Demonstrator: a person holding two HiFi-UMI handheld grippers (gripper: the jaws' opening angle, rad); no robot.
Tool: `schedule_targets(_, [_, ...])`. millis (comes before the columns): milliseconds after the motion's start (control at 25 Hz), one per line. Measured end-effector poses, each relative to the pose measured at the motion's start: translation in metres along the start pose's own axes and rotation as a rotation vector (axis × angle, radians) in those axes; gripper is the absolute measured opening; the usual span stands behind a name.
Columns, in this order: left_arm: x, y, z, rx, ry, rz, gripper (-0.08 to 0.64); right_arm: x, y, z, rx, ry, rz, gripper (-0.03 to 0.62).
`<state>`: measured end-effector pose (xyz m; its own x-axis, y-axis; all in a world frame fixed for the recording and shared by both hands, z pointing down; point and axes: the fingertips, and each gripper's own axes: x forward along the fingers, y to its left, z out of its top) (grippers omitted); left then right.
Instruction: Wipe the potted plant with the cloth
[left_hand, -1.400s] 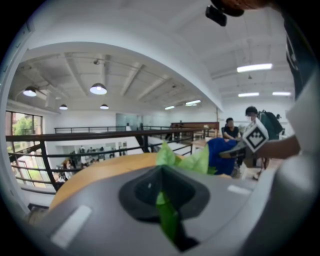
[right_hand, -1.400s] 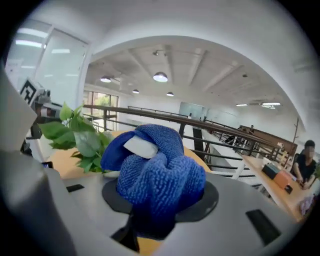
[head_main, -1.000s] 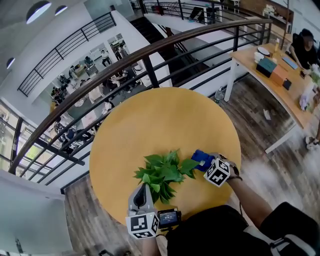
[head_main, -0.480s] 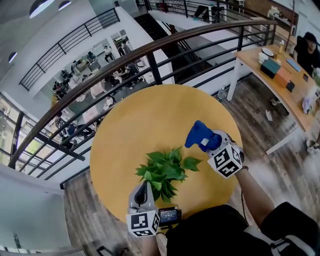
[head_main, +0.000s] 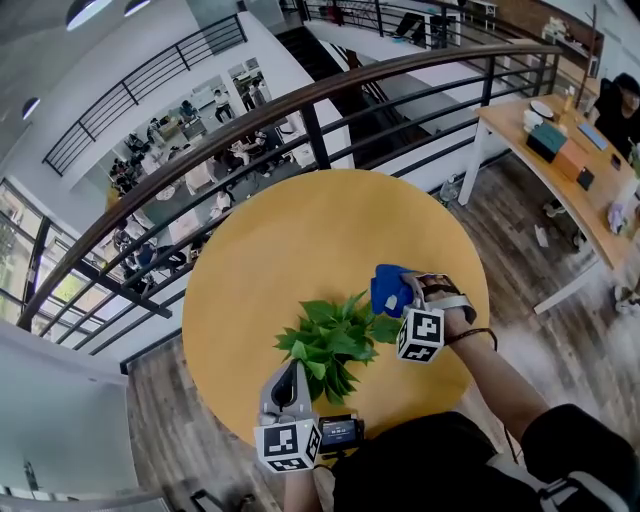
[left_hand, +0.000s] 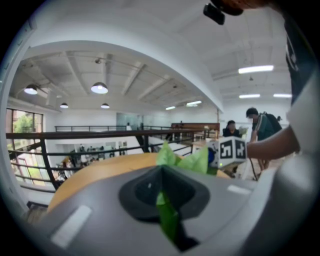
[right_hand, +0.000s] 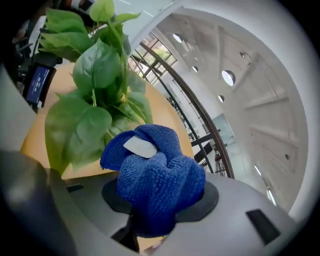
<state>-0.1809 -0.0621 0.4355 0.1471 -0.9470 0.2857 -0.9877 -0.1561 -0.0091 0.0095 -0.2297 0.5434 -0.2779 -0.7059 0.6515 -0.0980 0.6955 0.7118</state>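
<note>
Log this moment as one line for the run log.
left gripper: shut on leaf | right gripper: shut on blue cloth | cloth: beside plant, contact unclear | plant: on round yellow table

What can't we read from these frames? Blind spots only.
- pot: no view shows it; the plant leaves cover it in the head view.
- cloth touching leaves or not: head view too small, right gripper view shows only overlap.
- tag on cloth: print too small, right gripper view.
</note>
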Motion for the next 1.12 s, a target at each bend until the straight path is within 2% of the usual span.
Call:
schedule_targets(80, [0.0,0.0,0.0,0.0,0.0,-0.001,0.0,0.003,-0.015,-0.021,0.001,0.058,-0.041,0.173])
schedule_targets(160, [-0.001,0.001,0.0,0.0,-0.001,-0.002,0.0,-0.002,-0.039,-0.028,0.054,0.064,-0.092,0.173])
schedule_targets(280, [0.0,0.001,0.001,0.001,-0.003,-0.005,0.0,-0.021,-0.074,-0.003,0.158,-0.036,-0.149,0.173])
schedule_targets(360, [0.0,0.0,0.001,0.002,-0.003,-0.006,0.0,-0.031,-0.081,0.03,0.175,-0.125,-0.146,0.173])
schedule_targets(480, [0.0,-0.001,0.002,0.004,-0.003,-0.01,0.0,-0.034,-0.056,0.081,0.104,-0.228,-0.067,0.173])
schedule_targets(560, [0.0,-0.001,0.002,0.003,-0.003,-0.012,0.0,-0.028,-0.031,0.097,0.015,-0.241,-0.016,0.173])
schedule_targets(680, [0.0,0.0,0.001,0.002,-0.001,-0.011,0.0,-0.006,-0.008,0.079,-0.058,-0.167,0.017,0.173])
schedule_targets(800, [0.001,0.002,0.0,0.002,-0.001,-0.009,0.0,0.017,-0.007,0.028,-0.066,-0.039,0.028,0.173])
schedule_targets(920, [0.001,0.003,-0.001,0.004,-0.003,-0.004,0.0,0.024,-0.023,-0.021,-0.044,0.072,0.002,0.173])
schedule_targets(1000, [0.0,0.004,-0.001,0.005,-0.003,-0.003,0.0,0.015,-0.039,-0.032,0.026,0.076,-0.021,0.173])
schedule_targets(1120, [-0.001,0.002,-0.001,0.006,-0.002,-0.004,0.0,-0.024,-0.059,-0.008,0.174,-0.061,-0.034,0.173])
